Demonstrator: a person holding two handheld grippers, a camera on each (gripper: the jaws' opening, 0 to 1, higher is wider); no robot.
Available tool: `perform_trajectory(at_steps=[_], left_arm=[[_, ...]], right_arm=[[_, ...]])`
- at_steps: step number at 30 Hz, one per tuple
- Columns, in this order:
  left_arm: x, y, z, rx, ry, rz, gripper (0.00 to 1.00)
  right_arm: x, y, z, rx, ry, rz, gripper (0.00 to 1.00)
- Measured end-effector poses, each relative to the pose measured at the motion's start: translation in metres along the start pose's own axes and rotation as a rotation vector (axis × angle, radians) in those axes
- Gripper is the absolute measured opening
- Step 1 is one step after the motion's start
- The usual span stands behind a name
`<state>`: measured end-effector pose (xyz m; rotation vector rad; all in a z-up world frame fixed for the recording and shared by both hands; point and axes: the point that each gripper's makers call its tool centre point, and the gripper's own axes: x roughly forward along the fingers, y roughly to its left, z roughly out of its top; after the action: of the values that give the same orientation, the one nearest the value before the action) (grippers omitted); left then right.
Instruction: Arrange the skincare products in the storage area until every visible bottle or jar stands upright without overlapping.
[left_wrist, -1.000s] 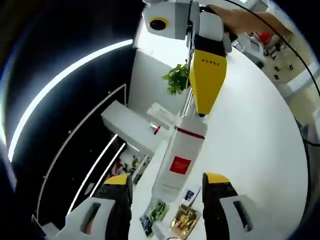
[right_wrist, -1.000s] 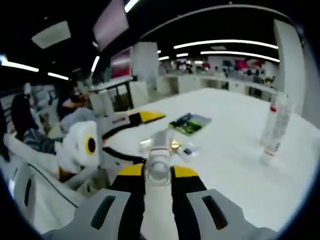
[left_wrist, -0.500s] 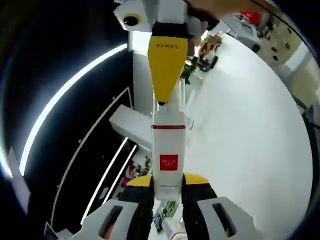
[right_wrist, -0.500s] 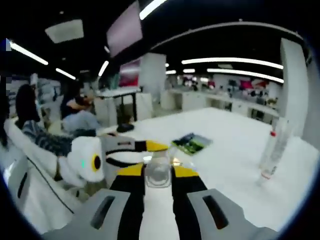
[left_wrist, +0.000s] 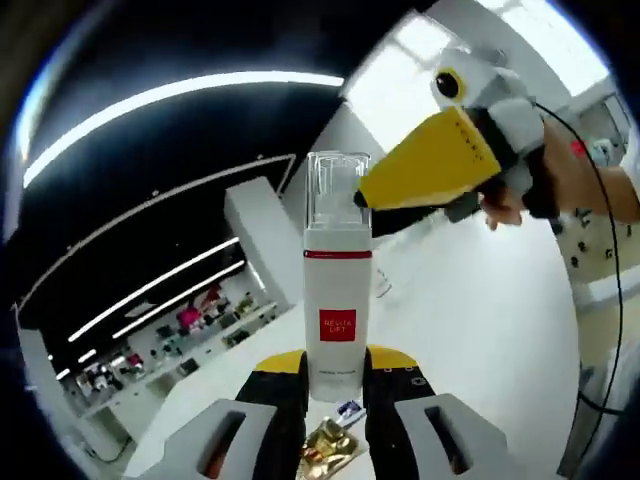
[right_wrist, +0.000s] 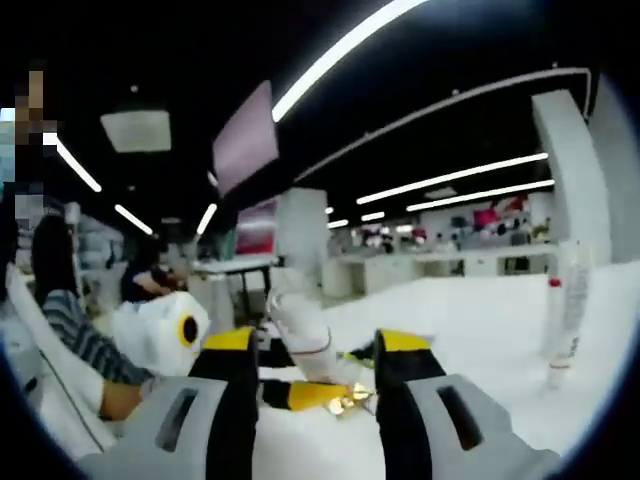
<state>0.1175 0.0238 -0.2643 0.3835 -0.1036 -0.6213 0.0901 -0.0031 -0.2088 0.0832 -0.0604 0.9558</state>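
White tabletop (left_wrist: 480, 330) runs under both grippers in a big open hall. On it, the white pump bottle (left_wrist: 337, 300) with a red label is clamped at its base between the closed jaws of the left gripper (left_wrist: 335, 375), held off the table. The right gripper (right_wrist: 308, 360) stands with jaws wide apart, gripping nothing. A second bottle (right_wrist: 563, 315) stands upright well apart on the right. Small packets (left_wrist: 332, 440) lie flat below. Most arranging seems left.

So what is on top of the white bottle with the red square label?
The white bottle carries a clear cap above a red band. The right claw touches the cap's side. What lies inside the cap cannot be made out.
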Motion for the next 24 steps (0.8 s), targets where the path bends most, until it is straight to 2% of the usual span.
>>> perform_trajectory(at_steps=[1,4,6,7,9,10,12,15,19,24], left_arm=[[0.0,-0.001,0.001,-0.021,-0.006,-0.013,0.2],[0.002,-0.007,0.004,-0.076,-0.002,-0.052,0.2],[0.002,-0.013,0.009,-0.183,-0.018,-0.092,0.2],[0.002,-0.014,0.009,-0.194,-0.018,-0.097,0.2],[0.002,-0.015,0.01,-0.221,-0.014,-0.108,0.2],[0.003,-0.018,0.01,-0.274,-0.004,-0.125,0.2],[0.005,-0.02,0.009,-0.31,0.014,-0.14,0.2],[0.006,-0.024,0.005,-0.328,0.053,-0.151,0.2],[0.007,-0.024,0.003,-0.371,0.068,-0.151,0.2],[0.007,-0.029,0.001,-0.383,0.083,-0.171,0.2]], right_arm=[[0.001,-0.001,-0.002,0.007,0.001,-0.001,0.39],[0.009,-0.004,-0.01,0.015,0.003,-0.016,0.42],[0.01,-0.003,-0.011,0.016,-0.002,-0.02,0.41],[0.011,-0.002,-0.01,0.017,-0.009,-0.018,0.41],[0.012,0.0,-0.01,0.018,-0.015,-0.016,0.41],[0.013,0.002,-0.008,0.012,-0.021,-0.023,0.4],[0.016,0.004,-0.009,-0.024,-0.014,-0.033,0.39],[0.018,0.007,-0.009,-0.047,-0.009,-0.03,0.37],[0.019,0.004,-0.01,-0.08,-0.002,-0.053,0.34],[0.019,0.001,-0.015,-0.095,0.018,-0.066,0.3]])
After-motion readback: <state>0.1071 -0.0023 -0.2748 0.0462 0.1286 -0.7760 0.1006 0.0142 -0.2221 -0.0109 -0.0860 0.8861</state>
